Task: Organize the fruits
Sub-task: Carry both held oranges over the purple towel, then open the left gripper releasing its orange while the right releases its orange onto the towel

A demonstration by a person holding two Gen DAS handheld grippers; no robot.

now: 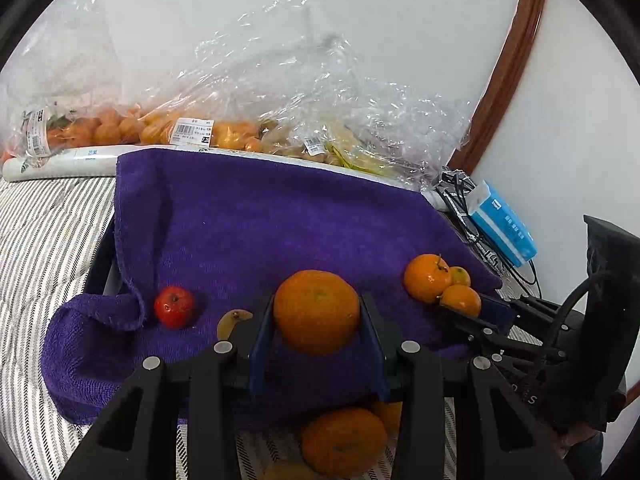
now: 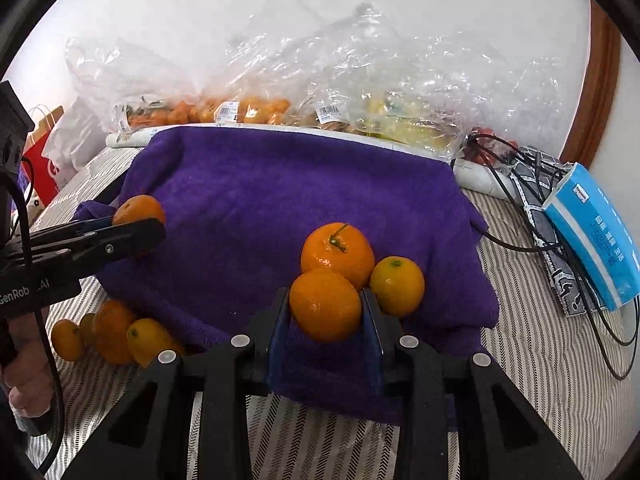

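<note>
Both grippers grasp fruit: left gripper [image 1: 317, 312] clenches a large orange [image 1: 317, 312]; right gripper [image 2: 325, 306] clenches a mandarin [image 2: 325, 306] touching two others [image 2: 338, 254] on the purple towel [image 2: 280, 200]. Risk: lifting may nudge neighbours off the sloped towel.

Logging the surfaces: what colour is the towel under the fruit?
Deep purple towel, clearest in the right wrist view.
</note>
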